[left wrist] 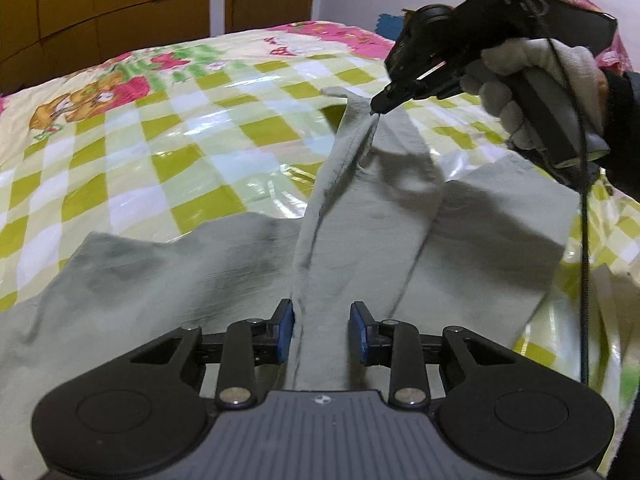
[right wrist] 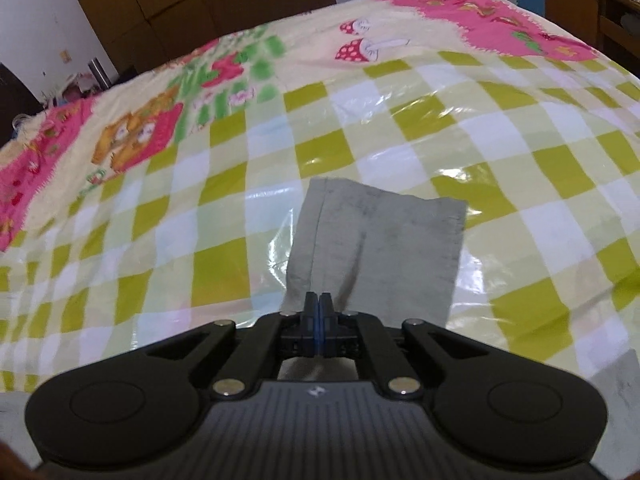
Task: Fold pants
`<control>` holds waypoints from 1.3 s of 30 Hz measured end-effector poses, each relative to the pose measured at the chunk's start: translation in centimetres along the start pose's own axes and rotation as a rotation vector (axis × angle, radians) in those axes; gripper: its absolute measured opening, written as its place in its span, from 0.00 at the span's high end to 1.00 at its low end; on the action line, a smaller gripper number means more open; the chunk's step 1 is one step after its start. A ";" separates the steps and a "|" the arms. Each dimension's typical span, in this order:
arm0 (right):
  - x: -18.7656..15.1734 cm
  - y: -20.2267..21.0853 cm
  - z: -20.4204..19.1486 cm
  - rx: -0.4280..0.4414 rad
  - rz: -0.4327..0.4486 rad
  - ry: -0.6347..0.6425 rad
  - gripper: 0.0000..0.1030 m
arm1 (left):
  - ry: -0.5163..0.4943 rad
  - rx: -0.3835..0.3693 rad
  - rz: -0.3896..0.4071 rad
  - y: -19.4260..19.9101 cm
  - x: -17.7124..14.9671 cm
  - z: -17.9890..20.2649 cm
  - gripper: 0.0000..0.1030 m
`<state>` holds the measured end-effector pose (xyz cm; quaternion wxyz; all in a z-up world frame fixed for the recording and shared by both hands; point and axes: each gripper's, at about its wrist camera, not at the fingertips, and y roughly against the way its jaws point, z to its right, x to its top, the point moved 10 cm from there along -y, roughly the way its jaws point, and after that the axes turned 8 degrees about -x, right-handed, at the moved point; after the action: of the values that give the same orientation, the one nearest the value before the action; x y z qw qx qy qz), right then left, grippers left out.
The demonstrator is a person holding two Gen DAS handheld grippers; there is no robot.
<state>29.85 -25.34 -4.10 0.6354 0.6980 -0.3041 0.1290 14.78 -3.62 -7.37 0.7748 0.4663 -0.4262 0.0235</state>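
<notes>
Pale grey-green pants (left wrist: 224,272) lie spread on the bed, with one leg (left wrist: 360,208) running away from me toward the far side. My left gripper (left wrist: 322,330) is open, its blue pads on either side of that leg's near part, low over the cloth. My right gripper (left wrist: 376,110), held by a gloved hand, is shut on the far part of the leg and lifts it into a ridge. In the right wrist view the right gripper (right wrist: 319,306) is shut on the leg, whose hem end (right wrist: 384,240) lies flat beyond it.
A glossy green-and-white checked cover (left wrist: 160,152) with pink cartoon borders covers the bed (right wrist: 200,184). Brown wooden wardrobes (left wrist: 100,4) stand behind the bed. A wooden desk (right wrist: 580,4) stands at the far right. A cable (left wrist: 584,264) hangs from the right gripper.
</notes>
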 end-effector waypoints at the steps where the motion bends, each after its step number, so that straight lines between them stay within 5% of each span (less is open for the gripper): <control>1: 0.0 0.8 0.5 0.008 0.010 -0.011 1.00 | -0.006 -0.004 0.002 0.0 0.1 0.2 0.58; 7: -1.6 6.8 6.0 0.043 0.062 -0.128 1.00 | -0.063 -0.037 0.024 0.6 0.7 2.5 0.59; 11: -6.7 10.6 11.9 0.024 0.061 -0.275 1.00 | -0.097 -0.075 0.002 -0.1 0.0 4.6 0.58; 17: -13.8 10.7 19.1 -0.073 -0.016 -0.426 0.92 | -0.160 -0.081 -0.066 -1.9 -1.1 7.1 0.58; 20: -13.3 10.8 20.5 -0.033 0.012 -0.499 0.89 | -0.171 -0.076 -0.075 -2.1 -1.0 7.8 0.58; 25: -11.5 10.1 21.0 -0.031 0.067 -0.491 0.70 | -0.183 -0.064 -0.091 -2.6 -1.0 8.4 0.58; 29: -12.1 7.8 21.5 -0.057 -0.014 -0.531 0.65 | -0.193 -0.067 -0.094 -3.0 -0.8 8.5 0.58; 34: -11.3 6.7 21.3 -0.029 -0.016 -0.558 0.61 | -0.182 -0.071 -0.091 -3.3 -0.5 8.4 0.58; 36: -11.0 6.2 21.2 -0.034 -0.018 -0.549 0.65 | -0.179 -0.071 -0.089 -3.4 -0.4 8.3 0.58; 37: -10.9 6.0 21.3 -0.037 -0.017 -0.551 0.73 | -0.179 -0.070 -0.088 -3.4 -0.4 8.3 0.58; 38: -10.9 5.9 21.3 -0.026 -0.023 -0.560 0.98 | -0.179 -0.068 -0.086 -3.4 -0.3 8.3 0.58; 39: -11.0 6.0 21.4 0.000 -0.028 -0.583 0.97 | -0.178 -0.068 -0.083 -3.4 -0.2 8.3 0.58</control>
<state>13.33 -43.19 -8.85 0.5230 0.7097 -0.4642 -0.0859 10.85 -11.59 -8.21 0.7496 0.4572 -0.4741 -0.0648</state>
